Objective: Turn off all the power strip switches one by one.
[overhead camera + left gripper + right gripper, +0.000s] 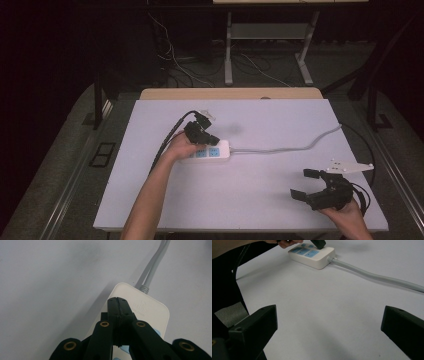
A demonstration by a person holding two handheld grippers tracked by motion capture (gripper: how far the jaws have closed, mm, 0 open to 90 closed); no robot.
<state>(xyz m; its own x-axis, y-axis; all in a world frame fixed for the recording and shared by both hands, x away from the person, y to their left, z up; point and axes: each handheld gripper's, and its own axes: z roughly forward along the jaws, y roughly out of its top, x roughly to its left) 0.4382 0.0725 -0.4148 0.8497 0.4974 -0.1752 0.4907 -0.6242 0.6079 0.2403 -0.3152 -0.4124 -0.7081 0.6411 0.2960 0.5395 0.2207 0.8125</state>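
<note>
Presently we find the power strip [210, 150] lying left of centre on the white table [260, 200], its grey cord [290, 147] trailing right. Our left gripper [117, 300] rests its tips on the strip's cord end, jaws fully closed with nothing between them. Our right gripper [306, 184] hovers well apart, jaws wide and empty. We judge the strip rigid, light and smooth-cased; its long sides offer the surest hold.
</note>
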